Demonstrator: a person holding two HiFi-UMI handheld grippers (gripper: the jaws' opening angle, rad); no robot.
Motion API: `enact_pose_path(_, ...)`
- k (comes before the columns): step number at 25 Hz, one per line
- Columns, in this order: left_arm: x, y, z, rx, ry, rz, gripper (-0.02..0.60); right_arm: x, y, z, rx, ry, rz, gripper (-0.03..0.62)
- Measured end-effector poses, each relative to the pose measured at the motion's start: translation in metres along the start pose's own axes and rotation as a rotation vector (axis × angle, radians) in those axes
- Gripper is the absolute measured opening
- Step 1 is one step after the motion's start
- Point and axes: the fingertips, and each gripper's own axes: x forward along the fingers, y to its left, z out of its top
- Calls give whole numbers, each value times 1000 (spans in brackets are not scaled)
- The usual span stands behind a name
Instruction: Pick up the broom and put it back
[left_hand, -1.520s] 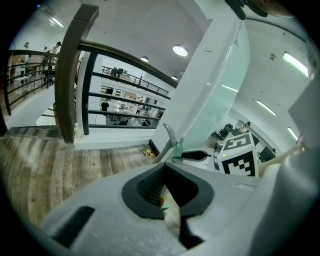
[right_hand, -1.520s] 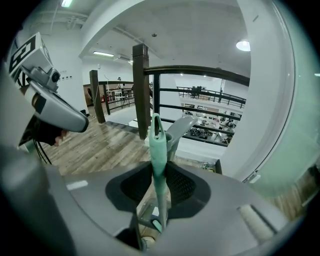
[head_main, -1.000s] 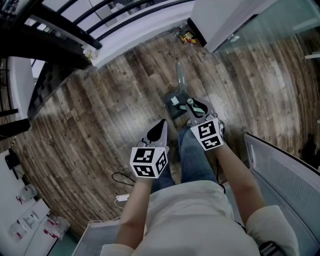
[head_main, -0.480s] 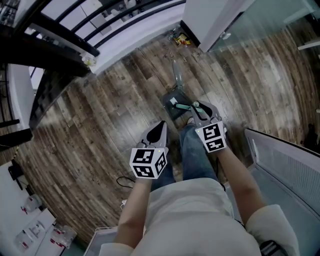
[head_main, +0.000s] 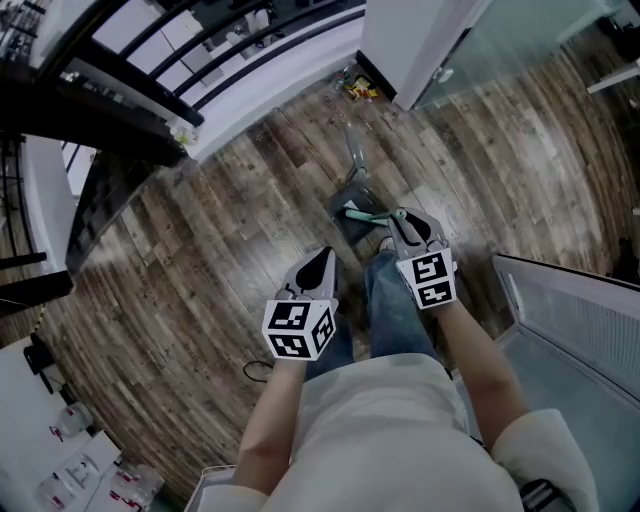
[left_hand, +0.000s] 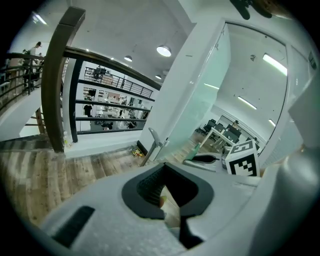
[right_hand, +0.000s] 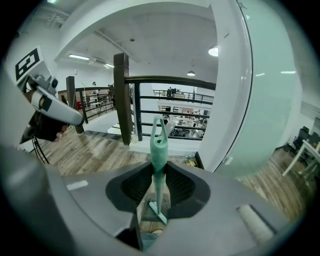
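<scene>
Pick-up done, carry in hand. Pinching the green handle of the broom (right_hand: 159, 145) in the right gripper (head_main: 405, 225), tip poking out ahead. Left gripper (head_main: 316, 268) alongside, pressed together, empty. Next, probably: steering toward the dustpan (head_main: 352, 222) just ahead, then letting go.

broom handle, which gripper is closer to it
Right. The right gripper is shut on the teal broom handle, which stands between its jaws. The left gripper is off to the handle's left in the head view, not touching it.
</scene>
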Motion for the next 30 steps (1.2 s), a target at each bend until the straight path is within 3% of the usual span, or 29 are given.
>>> enact_pose_path(30,-84,-8,14,122,-27,-50,5,-105,81,67,73,-187,-46,92)
